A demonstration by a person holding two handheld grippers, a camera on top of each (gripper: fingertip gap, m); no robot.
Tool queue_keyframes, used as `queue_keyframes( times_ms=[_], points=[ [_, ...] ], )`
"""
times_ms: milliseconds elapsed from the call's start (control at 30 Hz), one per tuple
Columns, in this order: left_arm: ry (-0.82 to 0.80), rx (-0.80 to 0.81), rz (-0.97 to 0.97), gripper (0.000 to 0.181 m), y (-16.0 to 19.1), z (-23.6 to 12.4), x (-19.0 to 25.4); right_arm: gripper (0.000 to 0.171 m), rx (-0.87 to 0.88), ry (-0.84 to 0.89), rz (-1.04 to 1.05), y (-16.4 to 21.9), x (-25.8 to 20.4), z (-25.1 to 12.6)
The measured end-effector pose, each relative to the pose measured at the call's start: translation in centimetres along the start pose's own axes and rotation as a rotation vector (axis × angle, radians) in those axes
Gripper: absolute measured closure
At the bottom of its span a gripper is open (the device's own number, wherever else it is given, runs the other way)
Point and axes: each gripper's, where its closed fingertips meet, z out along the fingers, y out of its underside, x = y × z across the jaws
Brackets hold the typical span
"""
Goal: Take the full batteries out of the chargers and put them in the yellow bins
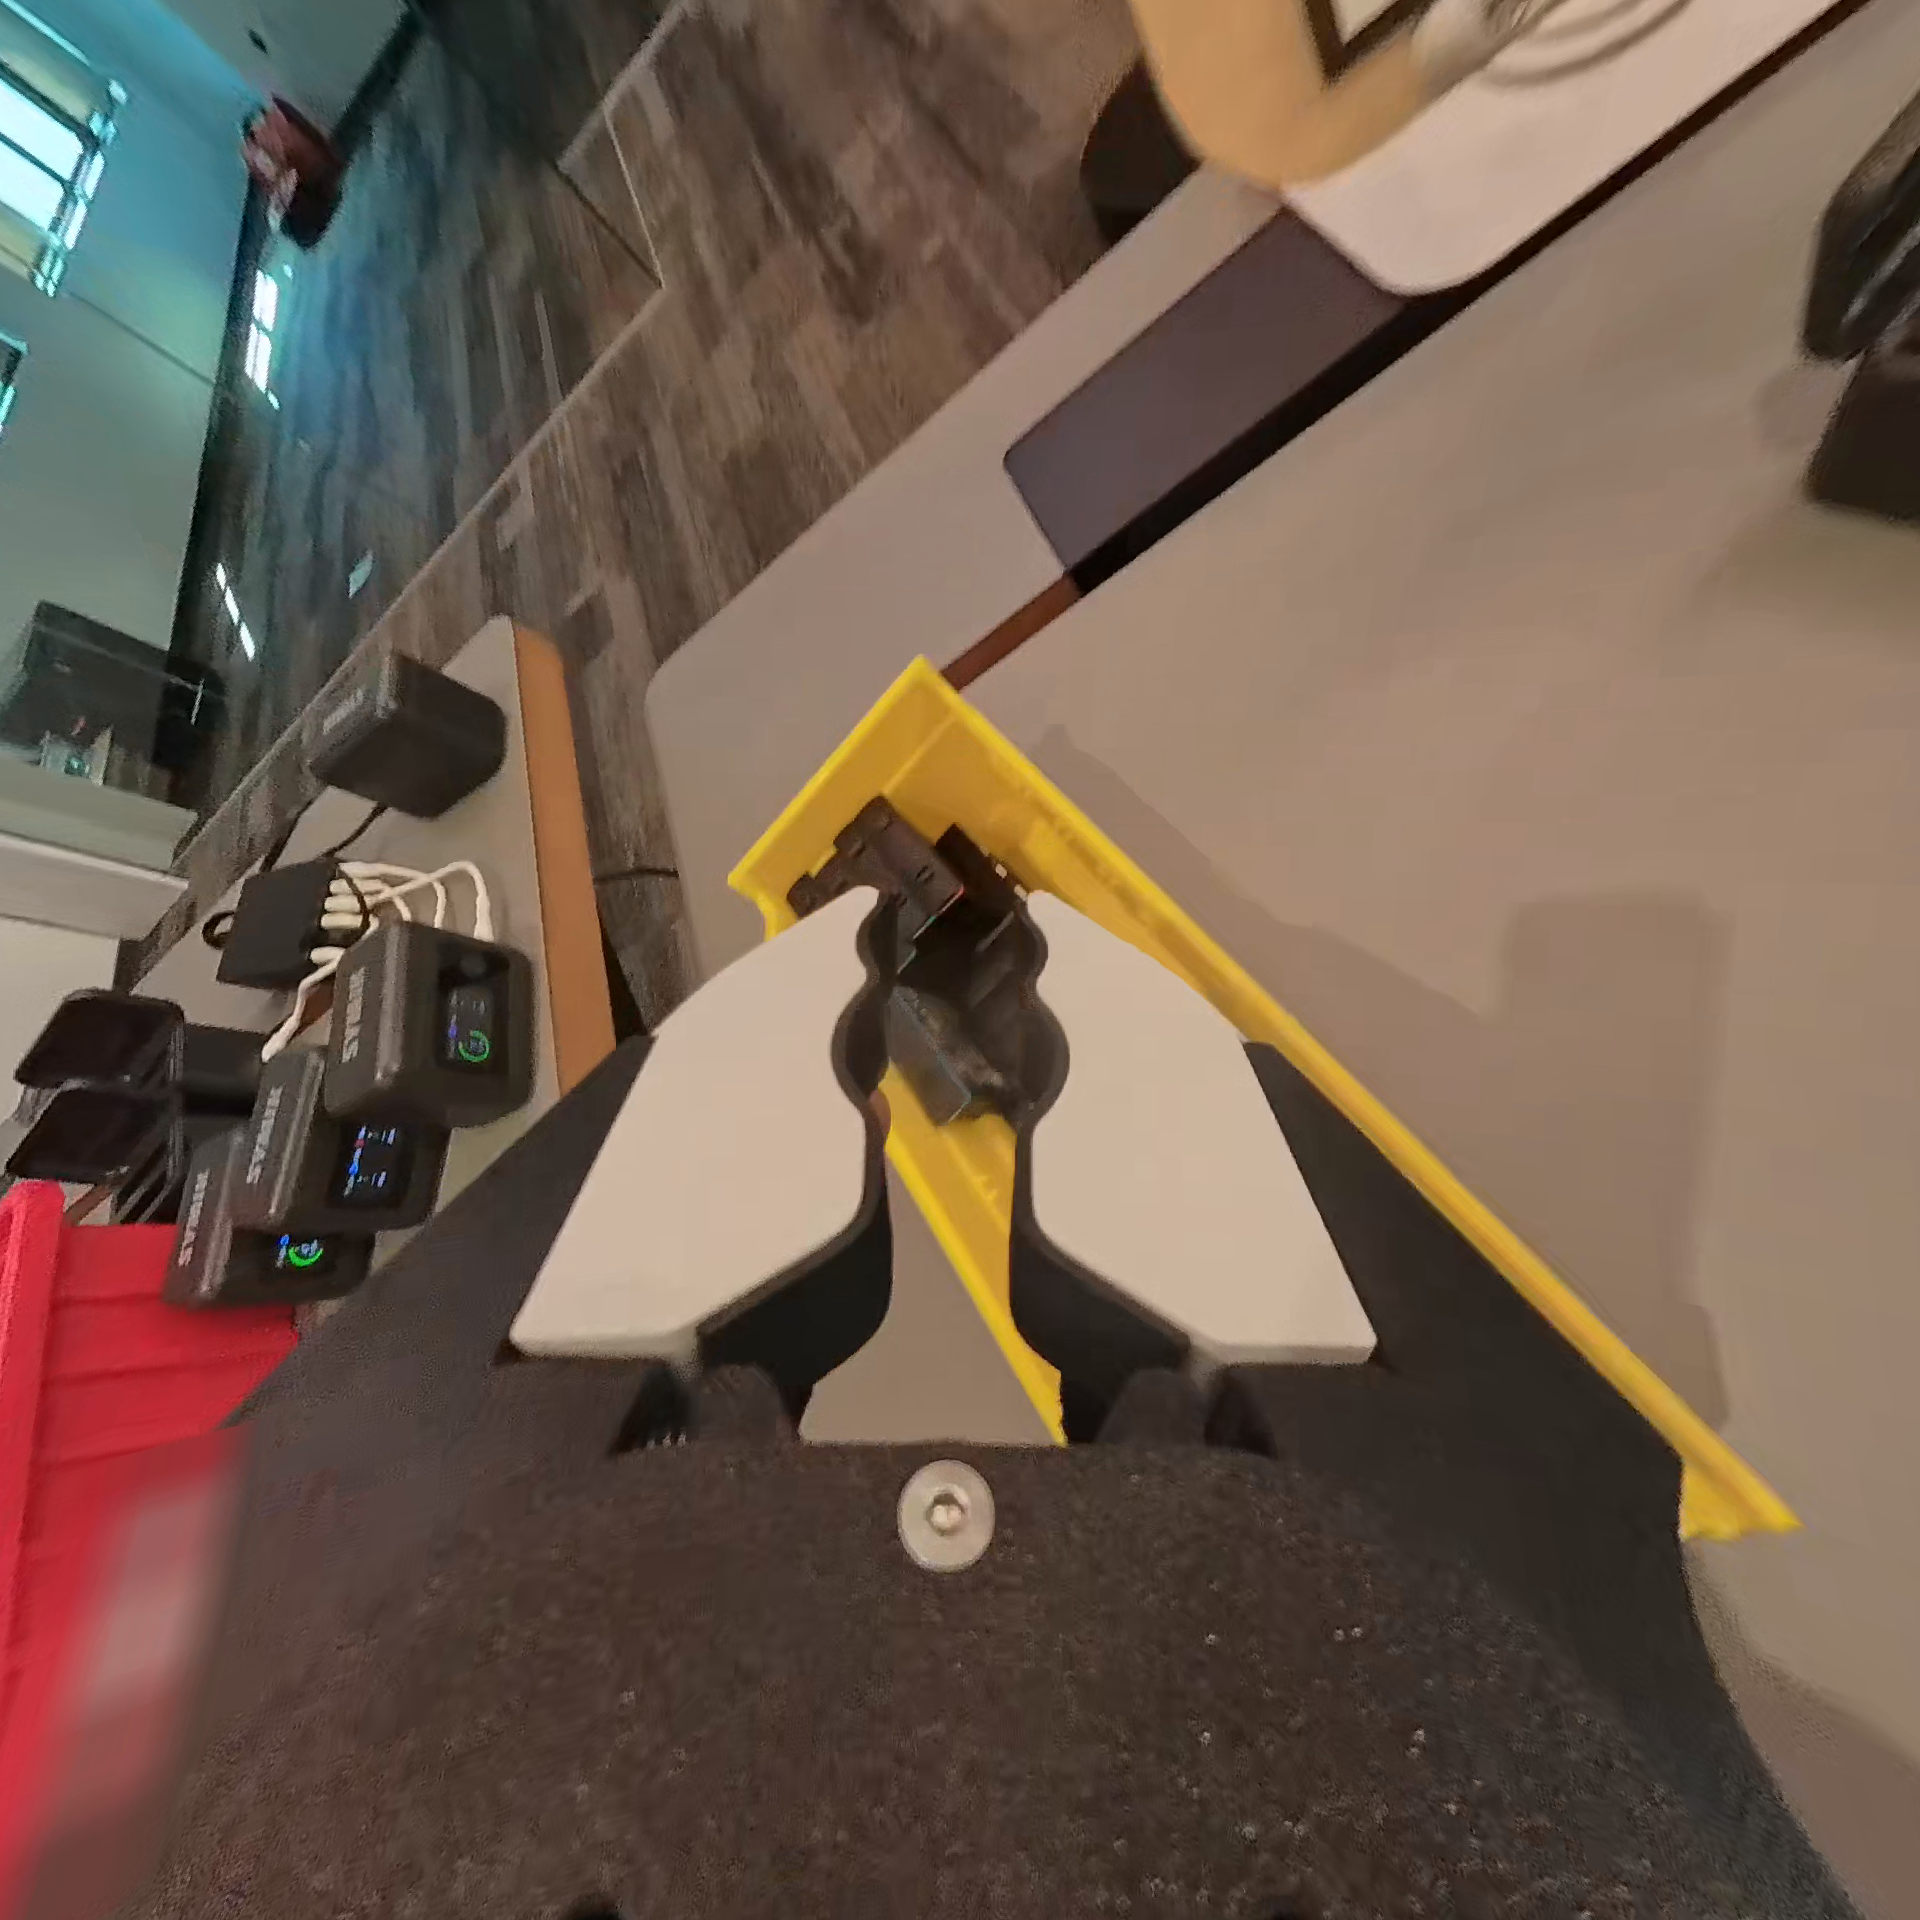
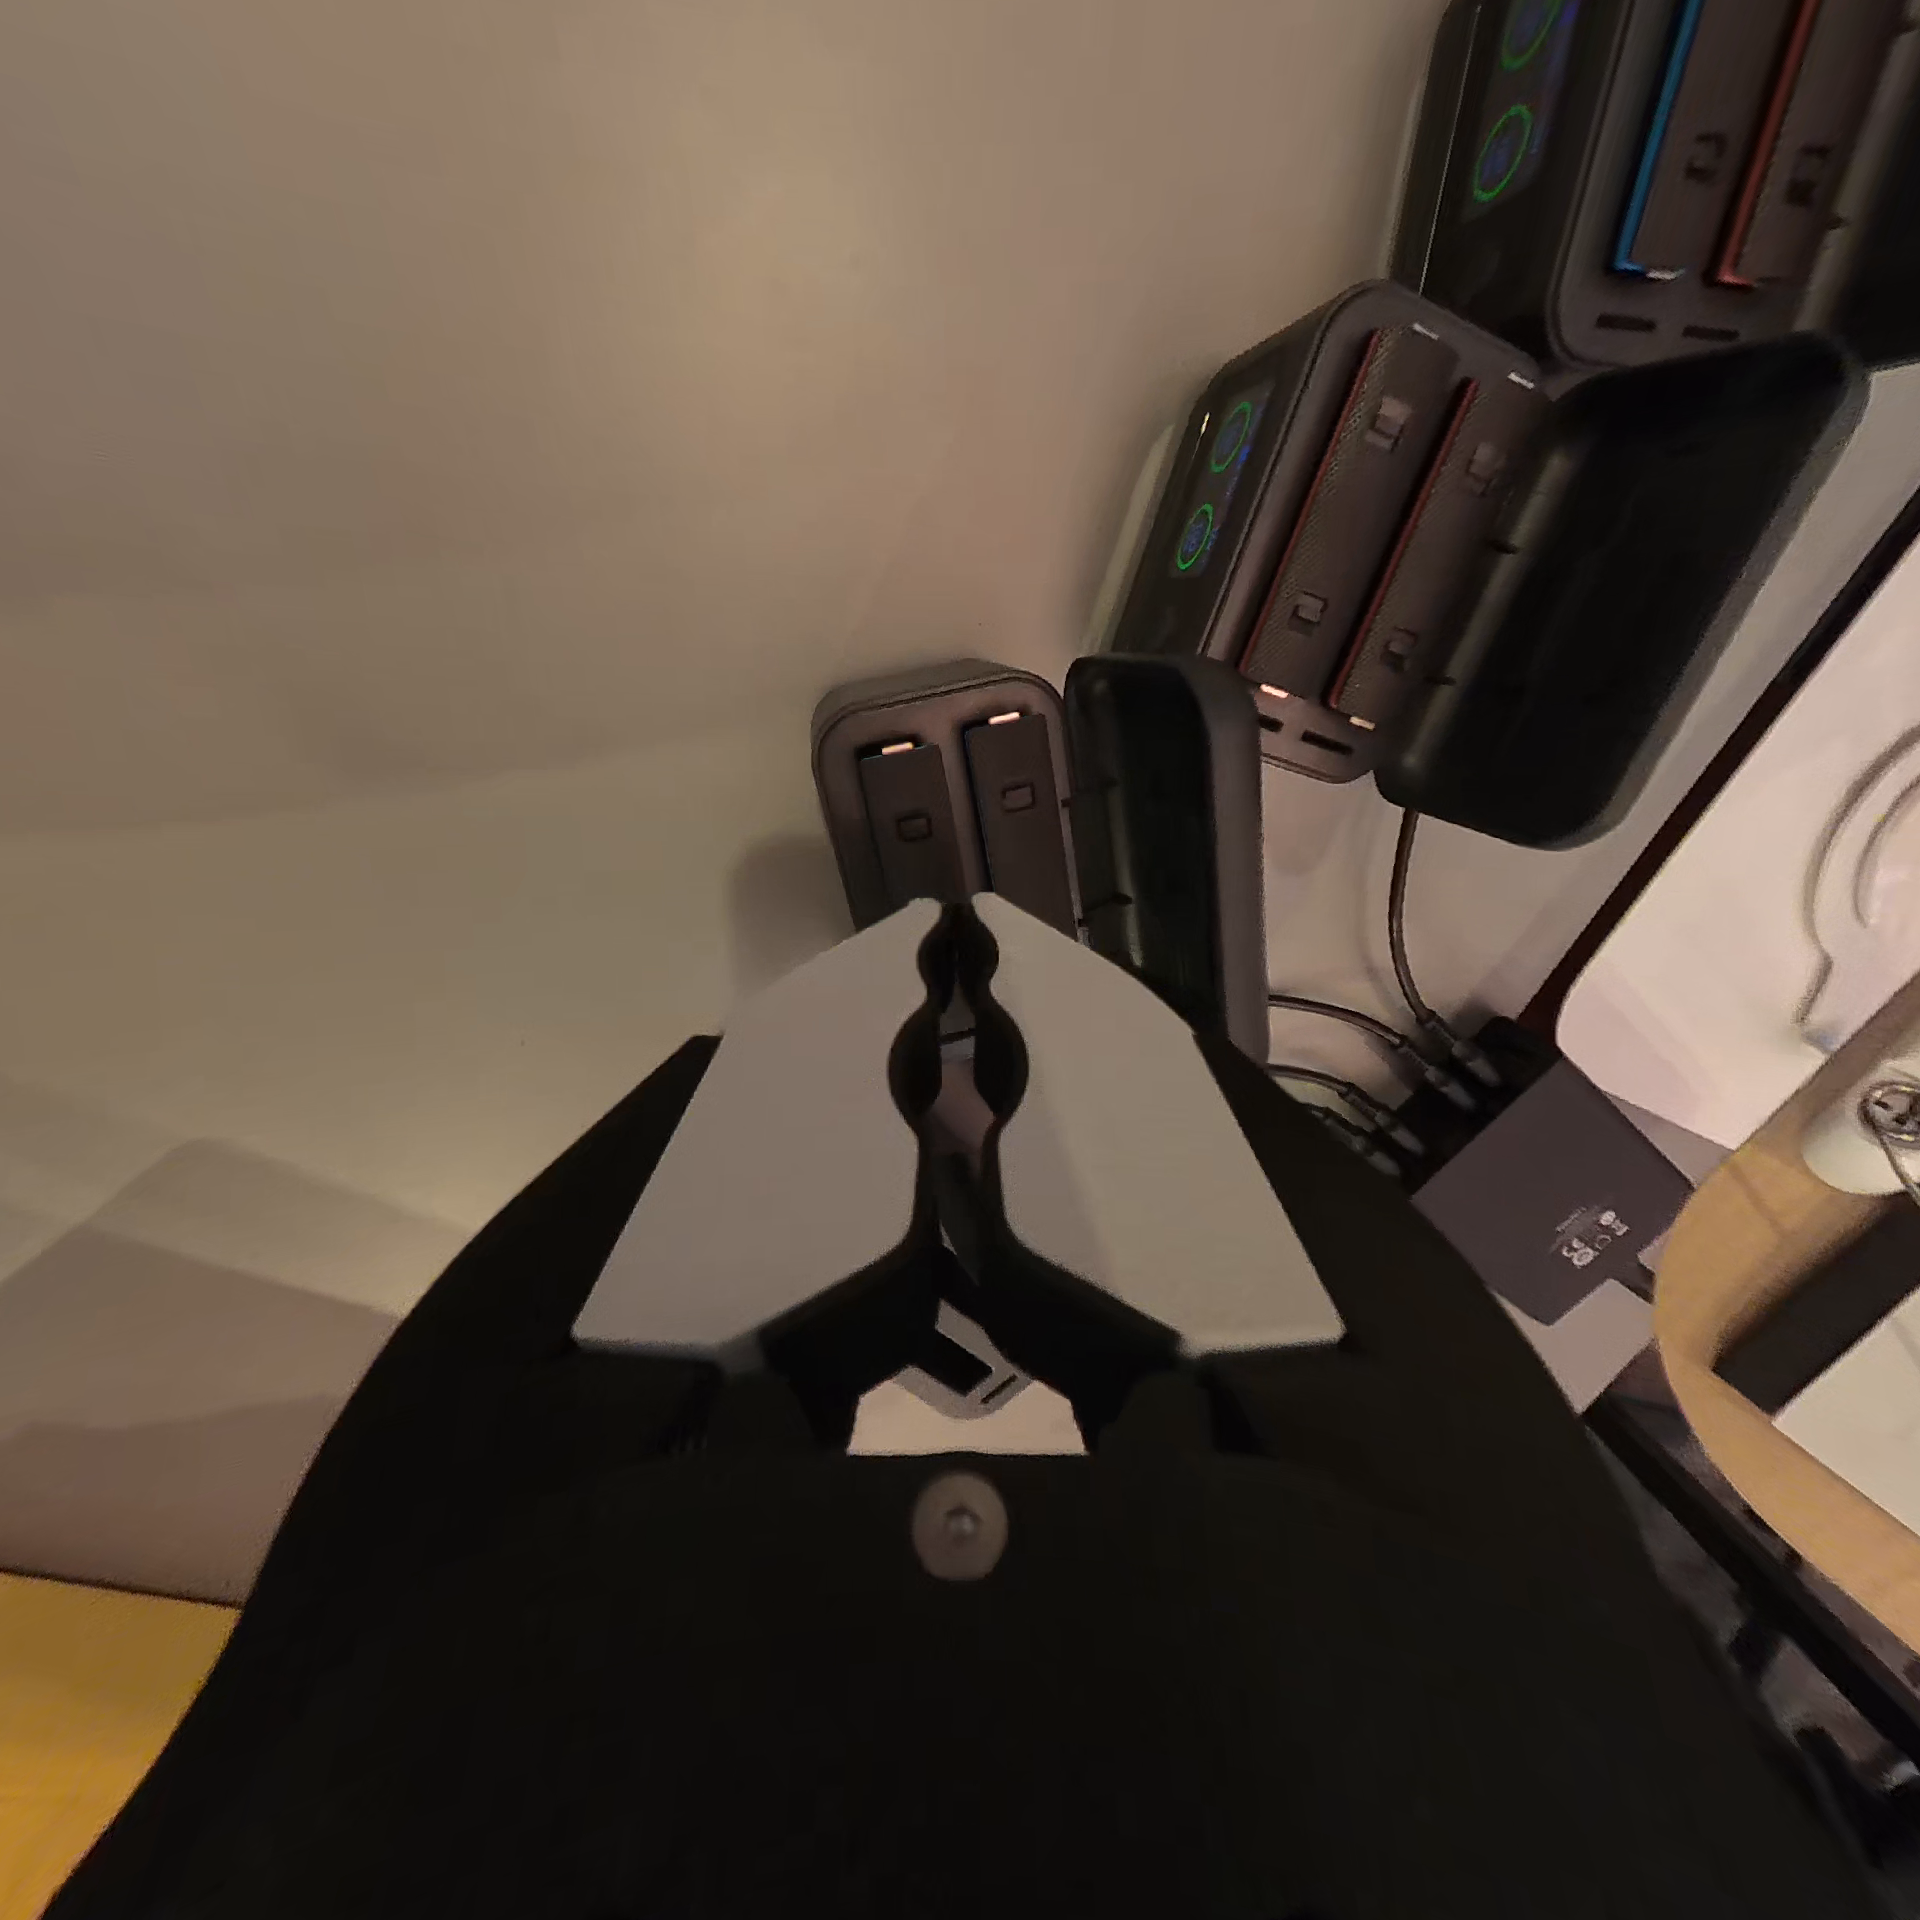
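Note:
In the left wrist view my left gripper [image 1: 951,909] hangs over a long yellow bin [image 1: 1143,935] and is shut on a black battery [image 1: 940,1060], held tilted just above the bin floor. More black batteries [image 1: 883,842] lie at the bin's far end. In the right wrist view my right gripper [image 2: 956,914] is shut, its tips right at an open grey charger [image 2: 935,707] with two batteries [image 2: 904,821] in its slots. I cannot tell whether it grips one. Two more open chargers [image 2: 1330,520] with batteries and green rings stand behind.
Three chargers [image 1: 426,1023] with lit displays stand at the left, next to a cable hub [image 1: 281,925] and a red bin [image 1: 62,1455]. In the right view a grey power hub [image 2: 1538,1216], cables and a wooden rim [image 2: 1714,1299] lie to the right. A yellow corner [image 2: 104,1714] shows bottom left. Across from one pair of fingers to the other is roughly 45 cm. The open grey charger [image 2: 935,707] is closer to my right gripper, around 4 cm from its tips; the left tips are 40 cm off.

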Motion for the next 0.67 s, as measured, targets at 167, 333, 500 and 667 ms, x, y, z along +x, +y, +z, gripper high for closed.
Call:
queue_keyframes(
  times_ms=[167, 333, 500, 667],
  points=[
    [-0.013, -0.081, 0.005, 0.161, 2.1, 1.4, -1.5, 0.171, -0.020, -0.005, 0.011, 0.0, -0.3, 0.4],
    [0.016, -0.175, 0.046, 0.159, 3.8, 3.1, -2.2, 0.171, -0.069, -0.015, 0.000, 0.1, -0.3, 0.4],
    [0.100, -0.316, 0.138, 0.154, 5.7, 5.1, -1.8, 0.171, -0.116, -0.045, 0.011, 0.1, -0.4, 0.5],
    [0.169, -0.476, 0.185, 0.148, 8.2, 6.3, -1.5, 0.171, -0.117, 0.019, 0.037, -0.1, -0.3, 0.5]
  ],
)
